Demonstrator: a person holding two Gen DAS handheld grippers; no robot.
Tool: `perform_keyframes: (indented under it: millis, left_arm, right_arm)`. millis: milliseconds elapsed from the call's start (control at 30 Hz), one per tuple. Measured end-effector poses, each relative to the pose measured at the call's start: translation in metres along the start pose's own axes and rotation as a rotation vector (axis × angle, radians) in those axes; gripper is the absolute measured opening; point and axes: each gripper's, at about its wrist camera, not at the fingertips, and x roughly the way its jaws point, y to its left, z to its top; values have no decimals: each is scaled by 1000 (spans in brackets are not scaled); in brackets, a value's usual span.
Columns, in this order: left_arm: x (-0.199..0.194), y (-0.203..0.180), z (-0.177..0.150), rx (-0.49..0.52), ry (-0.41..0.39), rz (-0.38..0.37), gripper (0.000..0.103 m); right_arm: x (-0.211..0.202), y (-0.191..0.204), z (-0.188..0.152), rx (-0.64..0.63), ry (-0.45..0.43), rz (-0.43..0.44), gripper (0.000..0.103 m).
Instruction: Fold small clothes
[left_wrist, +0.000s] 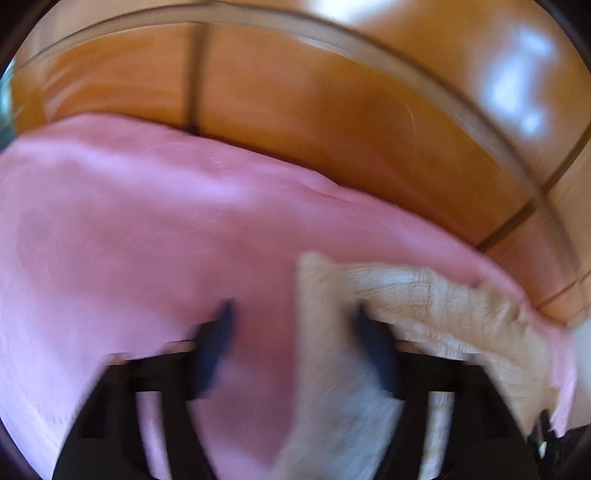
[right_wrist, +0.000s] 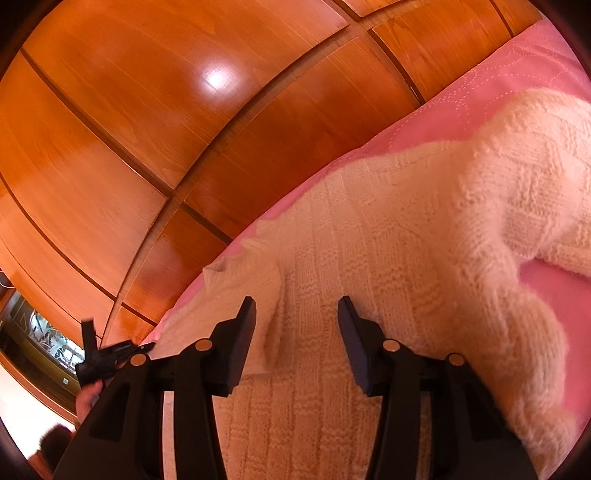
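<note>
Item: 1 cream knit sweater (right_wrist: 388, 266), lying on a pink bedspread (right_wrist: 509, 81) beside wooden panels (right_wrist: 166, 122), flat for folding. Right gripper (right_wrist: 297, 314): jaws spread above the knit, pinching nothing. Left gripper (left_wrist: 295, 332): blurred, jaws spread, a sweater edge lying between them, probably to lift it.

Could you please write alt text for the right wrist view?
The open right gripper hovers over a cream knitted sweater spread on a pink bedcover, fingers apart and gripping nothing. Glossy wooden wardrobe panels fill the background.
</note>
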Motion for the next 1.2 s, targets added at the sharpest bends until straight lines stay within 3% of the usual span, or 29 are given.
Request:
perform_keyframes:
  millis: [67,100,167,200,267,300,333,367,400,433,500,567,633,667,800,833,900,967,1200]
  left_arm:
    - [-18,24,-17,-117,-69,-56,86]
    - [-23,36,-28,-180,-74,-125,86]
    - [-24,41,-42,-207,-62,-154,86]
    - [-24,34,-48,-141,-64,-111,80]
    - [-19,6,-58,68,-73,51,67]
    - [-18,-8,-67,195,-99,150,67]
    - [-20,-12,-71,244,-125,202,67]
    - [-22,-14,-72,256,-137,238,71]
    - [-23,-14,-70,227,-133,286,82]
    - [-27,-11,-69,189,-122,307,84]
    - [-41,-5,-72,79,-99,249,84]
    - [-65,-10,-83,38,-128,198,84]
    - [-82,-24,-98,46,-165,201,87]
    - [-88,-29,-107,50,-178,187,93]
    - [-89,-55,-154,108,-133,-13,95]
    - [-86,-57,-162,123,-121,-32,95]
    - [-76,-57,-178,135,-72,-26,94]
    - [-77,-52,-178,118,-75,-39,94]
    - [-74,-46,-179,115,-69,-46,98]
  right_arm:
    - [0,0,0,-1,1,-2,46]
    - [1,1,0,-1,1,-2,46]
    - [0,1,0,-1,1,-2,46]
    - [0,1,0,-1,0,-2,46]
    - [0,1,0,0,0,-2,46]
    - [0,1,0,1,-1,-3,46]
    - [0,1,0,0,0,-3,46]
    - [0,0,0,1,-1,-4,46]
    - [1,0,0,1,-1,-4,46]
    - [1,0,0,1,0,-6,46]
    - [1,0,0,1,0,-5,46]
    - [1,0,0,1,0,-5,46]
    - [0,-1,0,1,0,-4,46]
    - [0,0,0,1,0,-4,46]
    - [-1,0,0,2,-7,-4,50]
    - [-3,1,0,-1,-12,-3,53]
    - [-9,3,-2,-10,-29,-5,60]
    - [-16,5,-4,-14,-46,-13,66]
    - [-50,2,-16,38,-27,-58,66]
